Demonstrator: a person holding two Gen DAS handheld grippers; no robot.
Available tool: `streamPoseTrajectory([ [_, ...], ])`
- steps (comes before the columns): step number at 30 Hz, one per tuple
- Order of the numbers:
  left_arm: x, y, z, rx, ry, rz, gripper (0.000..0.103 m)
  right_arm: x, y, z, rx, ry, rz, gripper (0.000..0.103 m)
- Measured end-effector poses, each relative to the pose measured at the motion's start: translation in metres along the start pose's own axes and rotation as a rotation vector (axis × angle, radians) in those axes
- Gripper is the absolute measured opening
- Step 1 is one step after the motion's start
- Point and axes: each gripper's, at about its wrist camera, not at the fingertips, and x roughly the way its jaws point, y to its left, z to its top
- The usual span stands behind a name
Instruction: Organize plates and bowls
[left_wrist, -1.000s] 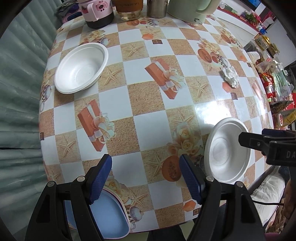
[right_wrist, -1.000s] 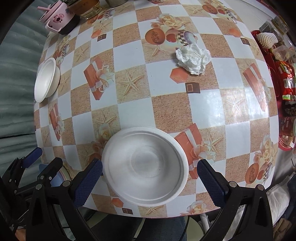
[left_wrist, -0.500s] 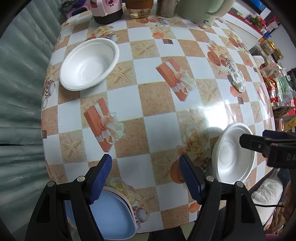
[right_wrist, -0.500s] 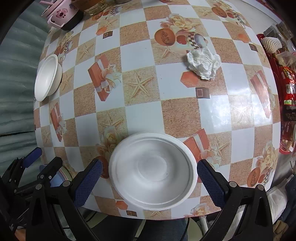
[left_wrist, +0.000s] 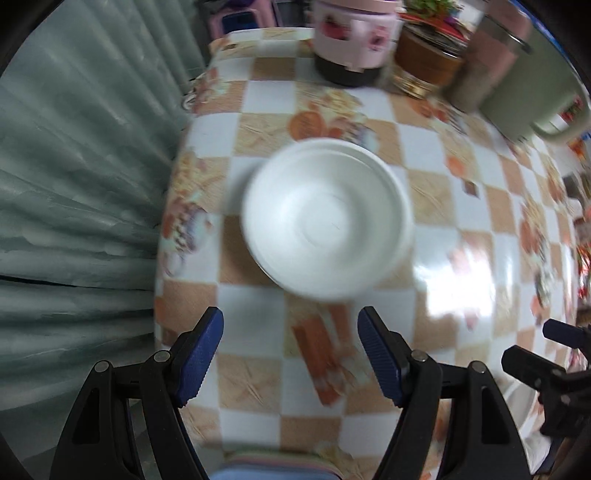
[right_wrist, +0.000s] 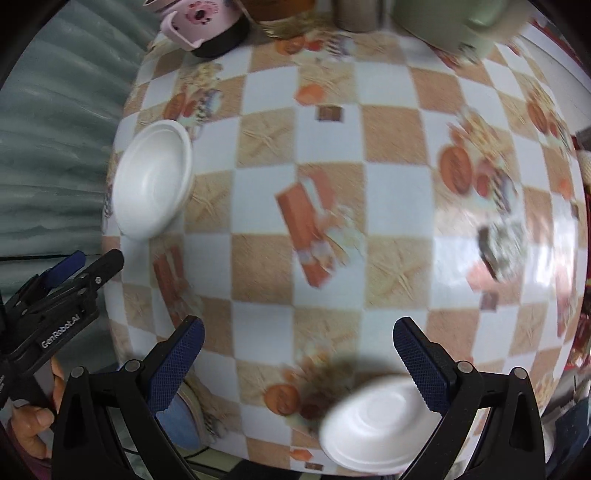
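White foam bowl (left_wrist: 327, 219) sits on the checked tabletop (left_wrist: 458, 206) ahead of our left claw (left_wrist: 290, 356), whose jaws stand apart and empty; we should straddle the rim squarely before closing. One bowl shows here, with a blue plate edge (left_wrist: 273, 472) at the bottom.

From the right wrist, our right claw (right_wrist: 297, 363) gapes, gripping nothing; we count two white bowls, far-left (right_wrist: 151, 182) and a near one (right_wrist: 378, 428).
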Motion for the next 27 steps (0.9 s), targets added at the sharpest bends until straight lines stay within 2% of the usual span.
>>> streamPoseTrajectory([
  [7, 0.031, 0.015, 0.031, -0.006, 0.007, 0.030, 0.078, 0.028, 0.040, 0.057, -0.035, -0.018, -0.028, 0.103],
  [20, 0.084, 0.023, 0.065, -0.001, 0.045, 0.052, 0.078, 0.074, 0.060, 0.100, 0.012, -0.032, 0.006, 0.103],
  [21, 0.088, 0.024, 0.065, 0.004, 0.055, 0.041, 0.078, 0.076, 0.060, 0.100, 0.012, -0.033, 0.009, 0.100],
  [23, 0.091, 0.023, 0.066, 0.013, 0.065, 0.032, 0.075, 0.079, 0.062, 0.101, 0.016, -0.025, 0.024, 0.073],
  [24, 0.090, 0.023, 0.065, 0.021, 0.056, 0.012, 0.071, 0.082, 0.063, 0.102, 0.027, -0.016, 0.038, 0.068],
  [25, 0.090, 0.024, 0.066, 0.016, 0.056, -0.019, 0.056, 0.086, 0.062, 0.103, 0.034, 0.004, 0.045, 0.056],
  [26, 0.090, 0.028, 0.066, 0.000, 0.064, -0.053, 0.040, 0.088, 0.062, 0.103, 0.035, 0.012, 0.055, 0.054],
  [27, 0.091, 0.030, 0.067, -0.015, 0.079, -0.059, 0.039, 0.088, 0.063, 0.103, 0.025, 0.007, 0.052, 0.052],
])
